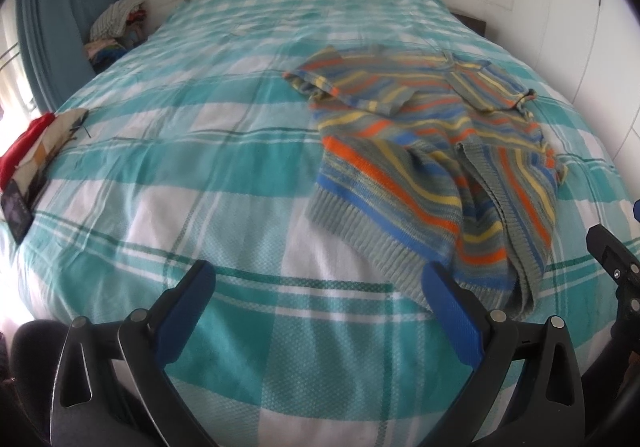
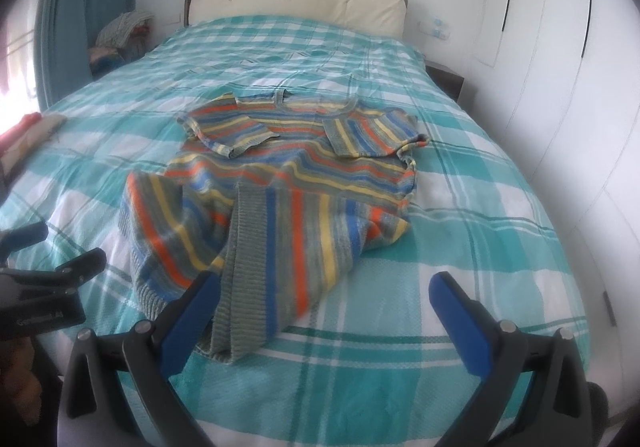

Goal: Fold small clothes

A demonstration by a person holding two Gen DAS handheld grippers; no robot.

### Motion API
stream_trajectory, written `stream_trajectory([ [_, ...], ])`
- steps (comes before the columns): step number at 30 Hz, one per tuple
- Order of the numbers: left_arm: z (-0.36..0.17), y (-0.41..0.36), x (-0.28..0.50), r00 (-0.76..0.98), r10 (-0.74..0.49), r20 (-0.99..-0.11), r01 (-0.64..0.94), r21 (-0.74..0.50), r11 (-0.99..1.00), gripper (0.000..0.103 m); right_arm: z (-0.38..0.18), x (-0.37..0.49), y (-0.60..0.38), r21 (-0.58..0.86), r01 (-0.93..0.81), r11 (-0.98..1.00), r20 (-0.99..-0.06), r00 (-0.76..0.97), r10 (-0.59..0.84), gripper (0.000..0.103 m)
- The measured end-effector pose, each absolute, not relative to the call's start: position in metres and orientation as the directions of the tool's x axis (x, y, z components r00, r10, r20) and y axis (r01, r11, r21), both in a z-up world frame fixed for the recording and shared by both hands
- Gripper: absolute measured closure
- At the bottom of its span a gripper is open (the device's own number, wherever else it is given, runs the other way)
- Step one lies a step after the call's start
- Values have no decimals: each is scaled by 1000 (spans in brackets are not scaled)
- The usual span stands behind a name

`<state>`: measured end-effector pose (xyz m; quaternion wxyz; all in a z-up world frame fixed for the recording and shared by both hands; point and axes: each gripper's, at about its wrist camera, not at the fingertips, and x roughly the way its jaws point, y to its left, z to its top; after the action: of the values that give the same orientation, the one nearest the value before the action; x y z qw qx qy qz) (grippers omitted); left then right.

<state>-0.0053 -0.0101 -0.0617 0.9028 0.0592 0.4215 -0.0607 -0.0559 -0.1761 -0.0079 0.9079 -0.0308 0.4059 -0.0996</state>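
A small striped knit sweater (image 1: 432, 151) in orange, blue, yellow and grey lies crumpled on the teal checked bedspread (image 1: 224, 167), both sleeves folded in over the chest and the hem bunched up. It also shows in the right wrist view (image 2: 288, 183). My left gripper (image 1: 320, 275) is open and empty above the bed, just left of the hem. My right gripper (image 2: 324, 283) is open and empty, just in front of the hem, its left finger over the ribbed edge.
A cream headboard (image 2: 296, 3) stands at the far end. A clothes pile (image 1: 120, 23) sits beside the bed at far left. Folded clothes (image 1: 36, 151) lie at the left bed edge. White wardrobe doors (image 2: 560, 27) line the right side.
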Motion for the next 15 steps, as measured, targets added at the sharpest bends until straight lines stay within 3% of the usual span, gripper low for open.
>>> stream_trajectory([
  [15, -65, -9, -5, 636, -55, -770, 159, 60, 986, 0, -13, -56, -175, -137, 155, 978, -738, 643, -205, 0],
])
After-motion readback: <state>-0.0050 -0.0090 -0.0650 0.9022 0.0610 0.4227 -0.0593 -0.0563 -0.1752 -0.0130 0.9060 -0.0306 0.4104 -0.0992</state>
